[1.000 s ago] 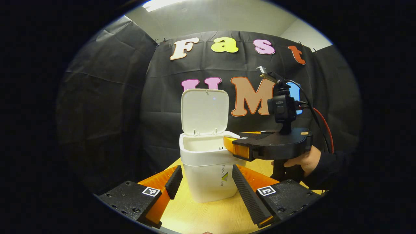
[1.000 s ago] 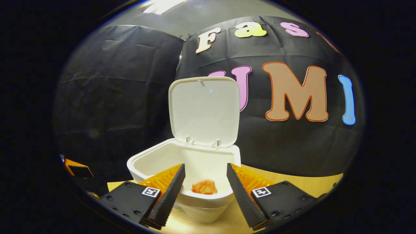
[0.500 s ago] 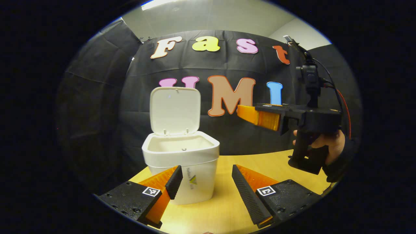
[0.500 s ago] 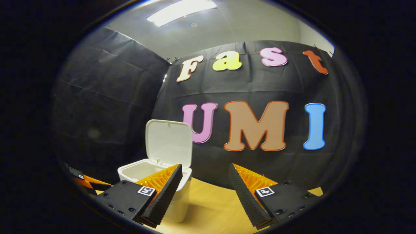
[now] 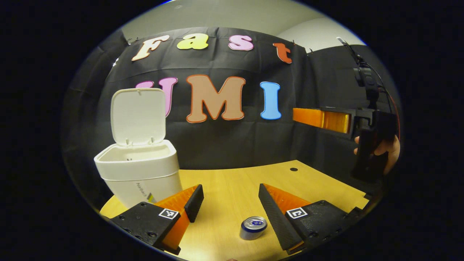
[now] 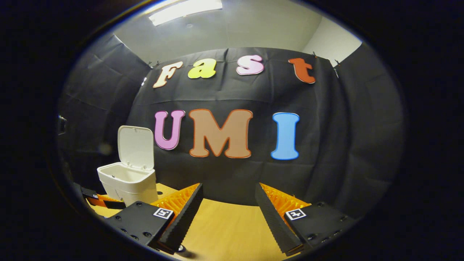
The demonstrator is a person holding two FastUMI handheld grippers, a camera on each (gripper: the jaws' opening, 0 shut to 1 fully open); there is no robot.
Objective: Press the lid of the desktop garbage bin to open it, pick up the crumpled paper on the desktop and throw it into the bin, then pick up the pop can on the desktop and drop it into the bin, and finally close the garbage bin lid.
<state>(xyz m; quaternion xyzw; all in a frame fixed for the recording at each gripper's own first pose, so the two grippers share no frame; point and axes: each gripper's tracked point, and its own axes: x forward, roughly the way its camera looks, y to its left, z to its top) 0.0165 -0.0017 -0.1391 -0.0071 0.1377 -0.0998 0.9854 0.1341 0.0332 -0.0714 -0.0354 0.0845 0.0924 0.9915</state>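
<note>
The white bin (image 5: 139, 174) stands at the table's left with its lid (image 5: 137, 115) raised upright. A pop can (image 5: 253, 227) with a blue and silver top stands on the wooden table (image 5: 232, 181), just left of my left gripper's right finger. My left gripper (image 5: 228, 203) is open above the table, with nothing between its fingers. My right gripper (image 5: 301, 116) hovers high at the right, held by a hand (image 5: 382, 148), far from the bin. In the right gripper view the right gripper (image 6: 227, 206) is open and empty, with the bin (image 6: 127, 181) far off at the left.
The table has a small dark hole (image 5: 293, 169) near its back right and a stepped edge at the right (image 5: 362, 201). Part of the left gripper (image 6: 98, 198) sits low beside the bin in the right gripper view. Black cloth walls close the back and sides.
The right gripper has pulled back from over the bin, rising and moving right. The left gripper view has swung right, so the bin slid left and the pop can came into view.
</note>
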